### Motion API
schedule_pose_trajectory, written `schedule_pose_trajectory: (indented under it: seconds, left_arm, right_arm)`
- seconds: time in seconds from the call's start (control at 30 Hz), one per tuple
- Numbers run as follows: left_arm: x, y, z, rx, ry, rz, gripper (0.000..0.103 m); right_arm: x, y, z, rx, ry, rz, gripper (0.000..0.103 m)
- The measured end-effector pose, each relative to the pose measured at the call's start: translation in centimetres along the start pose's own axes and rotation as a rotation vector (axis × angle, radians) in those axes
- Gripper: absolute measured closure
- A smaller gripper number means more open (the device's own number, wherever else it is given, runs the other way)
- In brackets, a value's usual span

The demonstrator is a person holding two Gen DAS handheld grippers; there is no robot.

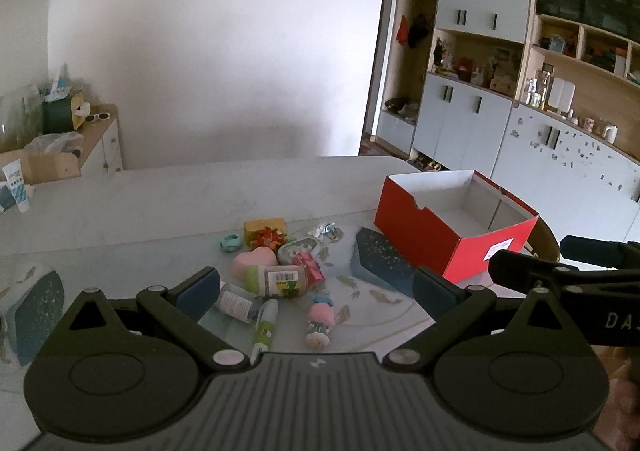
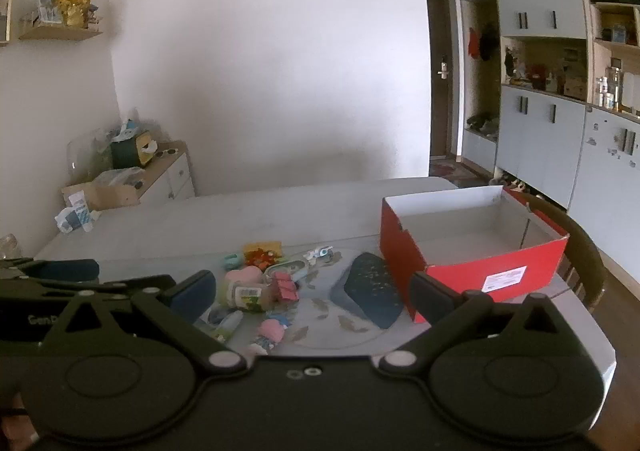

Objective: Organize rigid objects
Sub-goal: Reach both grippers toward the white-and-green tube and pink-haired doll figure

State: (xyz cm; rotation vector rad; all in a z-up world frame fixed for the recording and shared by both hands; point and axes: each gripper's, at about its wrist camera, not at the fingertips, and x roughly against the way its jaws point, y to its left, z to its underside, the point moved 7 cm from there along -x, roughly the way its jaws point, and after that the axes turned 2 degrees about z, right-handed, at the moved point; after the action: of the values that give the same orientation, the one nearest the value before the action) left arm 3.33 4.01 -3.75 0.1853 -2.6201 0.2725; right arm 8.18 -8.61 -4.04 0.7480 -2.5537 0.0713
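Both tools stand spread wide with nothing between the pads. The left gripper (image 1: 316, 291) hangs above the near edge of the table (image 1: 160, 203), over a heap of small items lying left of the red box (image 1: 448, 235). The right gripper (image 2: 312, 291) hangs beside it, nearer the box's front corner.

The box is open-topped, white inside, with no contents visible. In the heap, left of the box: a pink heart-shaped piece (image 1: 256, 261), a labelled jar (image 1: 278, 281) on its side, a yellow block (image 1: 265, 229), a pink-hatted figurine (image 1: 320, 321) and a green-and-white tube (image 1: 266, 325). All lie on the table, outside the box.
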Motion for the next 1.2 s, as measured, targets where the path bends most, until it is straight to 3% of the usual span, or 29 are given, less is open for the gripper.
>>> schedule_pose_trajectory:
  seconds: [0.3, 0.57, 0.83, 1.2]
  left_arm:
    - [-1.7, 1.0, 0.5, 0.026, 0.045, 0.006, 0.000]
    - [-3.3, 1.8, 1.1, -0.028, 0.031, -0.008, 0.000]
    - [-7.0, 3.9, 5.2, -0.007, 0.148, -0.018, 0.000]
    - [-12.7, 6.7, 8.7, 0.075, 0.232, -0.105, 0.001]
  right_arm:
    - [-1.8, 0.7, -0.2, 0.007, 0.041, -0.039, 0.000]
    - [-4.9, -0.1, 0.9, 0.031, 0.107, -0.047, 0.002]
    - [-9.6, 0.9, 3.4, 0.089, 0.221, -0.107, 0.005]
    - [-16.8, 2.9, 6.2, 0.113, 0.356, -0.119, 0.018]
